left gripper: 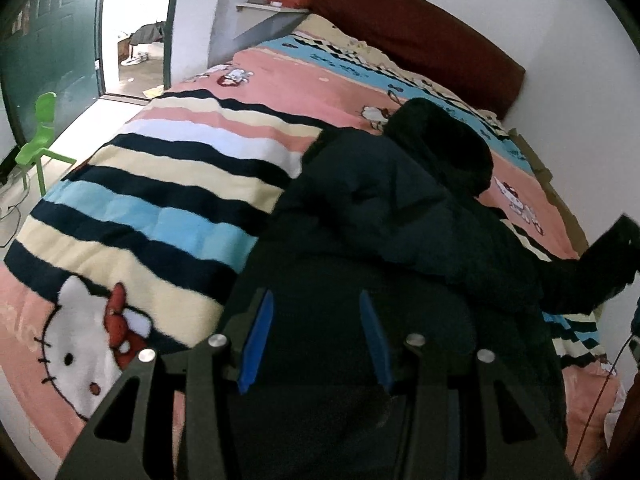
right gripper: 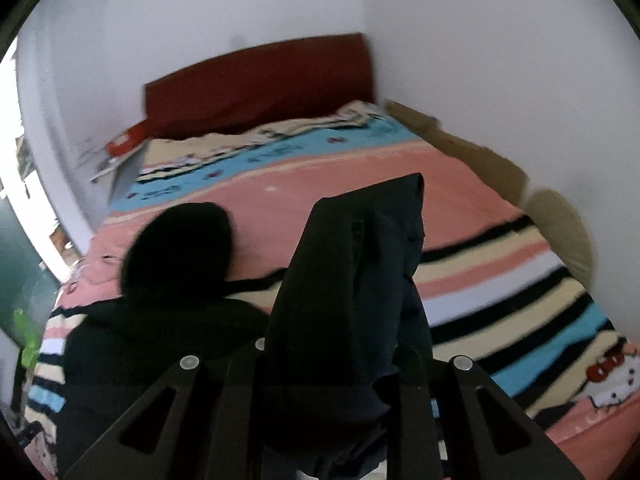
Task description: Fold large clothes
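A large dark navy hooded jacket (left gripper: 384, 208) lies on the bed over the striped blanket, hood (left gripper: 444, 140) toward the headboard. My left gripper (left gripper: 316, 336) is open, its blue pads (left gripper: 258, 340) spread just above the jacket's lower part. My right gripper (right gripper: 336, 364) is shut on a jacket sleeve (right gripper: 360, 264) and holds it lifted above the bed. In the left wrist view that sleeve (left gripper: 608, 264) rises at the right edge. In the right wrist view the hood (right gripper: 180, 248) lies to the left.
The bed carries a pink, blue and striped cartoon blanket (left gripper: 168, 184) with a dark red headboard (left gripper: 420, 44) against the wall. A green plastic chair (left gripper: 40, 136) stands on the floor by a green door (left gripper: 52, 40). A shelf (left gripper: 276, 0) sits beside the headboard.
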`<control>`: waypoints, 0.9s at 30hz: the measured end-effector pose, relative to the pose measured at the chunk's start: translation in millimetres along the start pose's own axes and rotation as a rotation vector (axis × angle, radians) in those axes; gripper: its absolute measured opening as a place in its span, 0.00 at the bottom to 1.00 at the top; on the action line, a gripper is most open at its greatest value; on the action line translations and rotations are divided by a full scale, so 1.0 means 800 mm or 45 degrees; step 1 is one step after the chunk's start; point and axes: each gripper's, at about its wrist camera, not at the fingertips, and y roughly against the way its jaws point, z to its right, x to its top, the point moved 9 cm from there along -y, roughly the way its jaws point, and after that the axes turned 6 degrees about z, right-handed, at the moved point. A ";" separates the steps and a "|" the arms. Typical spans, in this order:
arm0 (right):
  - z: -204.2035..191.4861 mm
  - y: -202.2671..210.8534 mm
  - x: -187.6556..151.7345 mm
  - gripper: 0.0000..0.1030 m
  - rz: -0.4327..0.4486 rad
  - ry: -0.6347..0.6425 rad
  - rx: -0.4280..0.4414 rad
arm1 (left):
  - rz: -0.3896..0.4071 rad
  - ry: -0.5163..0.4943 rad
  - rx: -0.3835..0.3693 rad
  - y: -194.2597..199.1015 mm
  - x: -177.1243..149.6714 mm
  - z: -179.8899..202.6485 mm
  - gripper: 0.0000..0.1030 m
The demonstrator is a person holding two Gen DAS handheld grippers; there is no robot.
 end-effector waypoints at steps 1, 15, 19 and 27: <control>-0.016 0.002 0.002 0.17 0.004 0.012 0.019 | -0.002 0.004 0.008 0.001 0.000 -0.005 0.42; -0.298 0.019 -0.045 0.17 -0.030 0.251 0.405 | 0.012 0.050 0.043 0.010 -0.003 -0.050 0.42; -0.350 0.009 -0.089 0.17 -0.084 0.324 0.444 | 0.013 0.075 0.041 0.008 -0.004 -0.062 0.42; -0.401 -0.022 -0.184 0.18 -0.227 0.410 0.458 | 0.004 0.092 0.059 -0.003 -0.004 -0.078 0.42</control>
